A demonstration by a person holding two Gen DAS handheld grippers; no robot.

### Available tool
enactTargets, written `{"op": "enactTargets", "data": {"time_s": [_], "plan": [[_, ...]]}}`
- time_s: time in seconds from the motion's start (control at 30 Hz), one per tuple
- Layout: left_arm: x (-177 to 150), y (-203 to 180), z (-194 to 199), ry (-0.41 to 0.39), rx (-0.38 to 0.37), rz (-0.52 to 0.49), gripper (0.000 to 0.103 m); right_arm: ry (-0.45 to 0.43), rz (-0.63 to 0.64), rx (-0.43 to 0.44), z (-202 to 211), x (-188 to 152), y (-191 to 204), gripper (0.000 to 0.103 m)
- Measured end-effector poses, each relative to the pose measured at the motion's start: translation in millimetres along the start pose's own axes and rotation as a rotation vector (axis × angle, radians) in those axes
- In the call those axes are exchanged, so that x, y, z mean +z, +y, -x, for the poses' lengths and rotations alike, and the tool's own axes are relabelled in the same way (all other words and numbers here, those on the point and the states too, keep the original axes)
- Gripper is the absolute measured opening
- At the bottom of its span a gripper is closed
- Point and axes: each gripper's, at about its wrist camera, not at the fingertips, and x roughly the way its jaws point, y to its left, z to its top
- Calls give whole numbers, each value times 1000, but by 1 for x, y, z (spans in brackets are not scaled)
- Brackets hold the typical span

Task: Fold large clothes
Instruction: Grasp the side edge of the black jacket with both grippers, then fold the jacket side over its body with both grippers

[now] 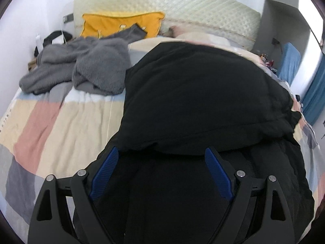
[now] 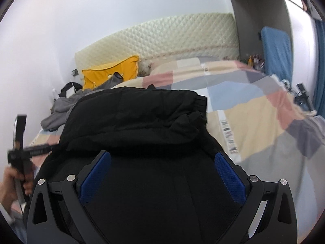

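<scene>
A large black padded garment (image 1: 193,93) lies on the bed, its far part folded over into a thick layer with a seam edge running across. In the left wrist view my left gripper (image 1: 161,149) hovers over the near part of it, jaws wide apart and blue pads (image 1: 105,174) bare. The right wrist view shows the same black garment (image 2: 138,118) with an elastic cuff at its far right corner. My right gripper (image 2: 162,153) stands open above its near part, nothing pinched. A hand (image 2: 12,179) holding the left gripper's handle shows at the left edge.
The bed has a patchwork cover (image 1: 61,122) of beige, pink, blue and grey. A crumpled grey fleece garment (image 1: 81,67) lies at the far left, a yellow pillow (image 1: 121,24) against the quilted cream headboard (image 1: 172,6). A blue cushioned piece (image 2: 276,50) stands beyond the right side.
</scene>
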Motion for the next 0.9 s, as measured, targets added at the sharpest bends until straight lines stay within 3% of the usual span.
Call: {"op": "enactTargets", "data": {"time_s": [0.1, 0.3, 0.5, 0.6, 0.7, 0.8, 0.9], "plan": [[0, 4, -15, 31, 27, 5, 87, 22, 5, -3, -29, 14, -9, 102], [0, 17, -35, 89, 71, 51, 89, 77, -54, 40, -81, 30, -35, 87], [3, 30, -51, 130, 104, 94, 92, 47, -131, 69, -97, 32, -54, 79], [5, 34, -58, 144, 122, 95, 92, 80, -152, 62, -110, 30, -59, 76], [4, 36, -67, 159, 155, 79, 92, 131, -143, 46, -123, 25, -58, 64], [6, 44, -75, 171, 171, 104, 92, 135, -152, 71, -125, 28, -55, 43], [12, 53, -70, 120, 187, 143, 92, 102, -93, 83, -115, 43, -34, 36]]}}
